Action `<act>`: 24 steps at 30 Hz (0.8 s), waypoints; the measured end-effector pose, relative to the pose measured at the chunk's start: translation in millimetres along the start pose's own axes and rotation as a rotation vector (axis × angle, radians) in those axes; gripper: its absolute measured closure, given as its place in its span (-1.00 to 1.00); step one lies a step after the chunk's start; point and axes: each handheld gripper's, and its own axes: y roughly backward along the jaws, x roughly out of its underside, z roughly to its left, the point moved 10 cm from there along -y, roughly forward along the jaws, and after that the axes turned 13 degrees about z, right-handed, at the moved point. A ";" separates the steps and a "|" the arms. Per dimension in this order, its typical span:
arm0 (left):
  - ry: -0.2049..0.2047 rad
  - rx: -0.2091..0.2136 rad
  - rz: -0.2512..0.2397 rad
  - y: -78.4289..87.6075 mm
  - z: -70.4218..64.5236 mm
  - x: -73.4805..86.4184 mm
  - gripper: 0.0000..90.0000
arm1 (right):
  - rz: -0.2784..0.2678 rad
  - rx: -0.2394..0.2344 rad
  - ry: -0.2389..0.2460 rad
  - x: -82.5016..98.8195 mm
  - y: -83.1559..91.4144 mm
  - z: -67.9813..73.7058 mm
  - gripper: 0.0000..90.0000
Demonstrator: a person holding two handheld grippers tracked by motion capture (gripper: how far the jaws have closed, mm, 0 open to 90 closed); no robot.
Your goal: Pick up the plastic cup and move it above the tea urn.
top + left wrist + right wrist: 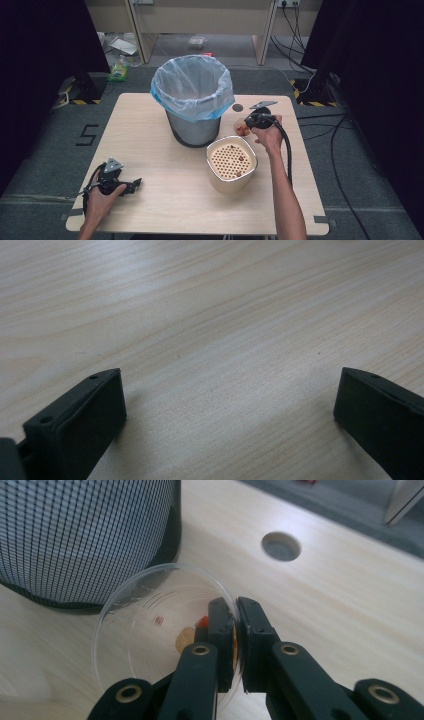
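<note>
From above, a wooden desk (165,200) carried a mesh bin lined with a pale blue bag (193,95) and, beside it, a cream container with a perforated insert (231,163). The right hand-held gripper (248,122) sat at a clear plastic cup (242,128) just right of the bin. The left hand-held gripper (134,184) rested near the desk's front left corner.

In the left gripper view, its jaws stood released, wide apart over bare wood.

In the right gripper view, the right hand-held gripper (235,625) was clenched on the cup's rim (165,630), one jaw inside, one outside. Small orange and red bits lay in the cup.
</note>
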 end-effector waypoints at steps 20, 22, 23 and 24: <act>0.002 -0.001 -0.001 -0.6 0.4 -1.0 -1.00 | -0.201 0.188 0.099 -14.7 66.0 -14.0 0.91; 0.003 -0.001 -0.002 -0.7 0.4 -1.1 -1.00 | -0.213 0.199 0.114 -14.4 71.6 -14.0 0.91; 0.002 -0.001 -0.001 -0.6 0.4 -1.0 -1.00 | -0.225 0.199 0.114 -14.9 74.2 -13.6 0.91; 0.003 -0.001 -0.001 -0.6 0.4 -1.0 -1.00 | -0.231 0.201 0.113 -14.9 76.3 -13.4 0.91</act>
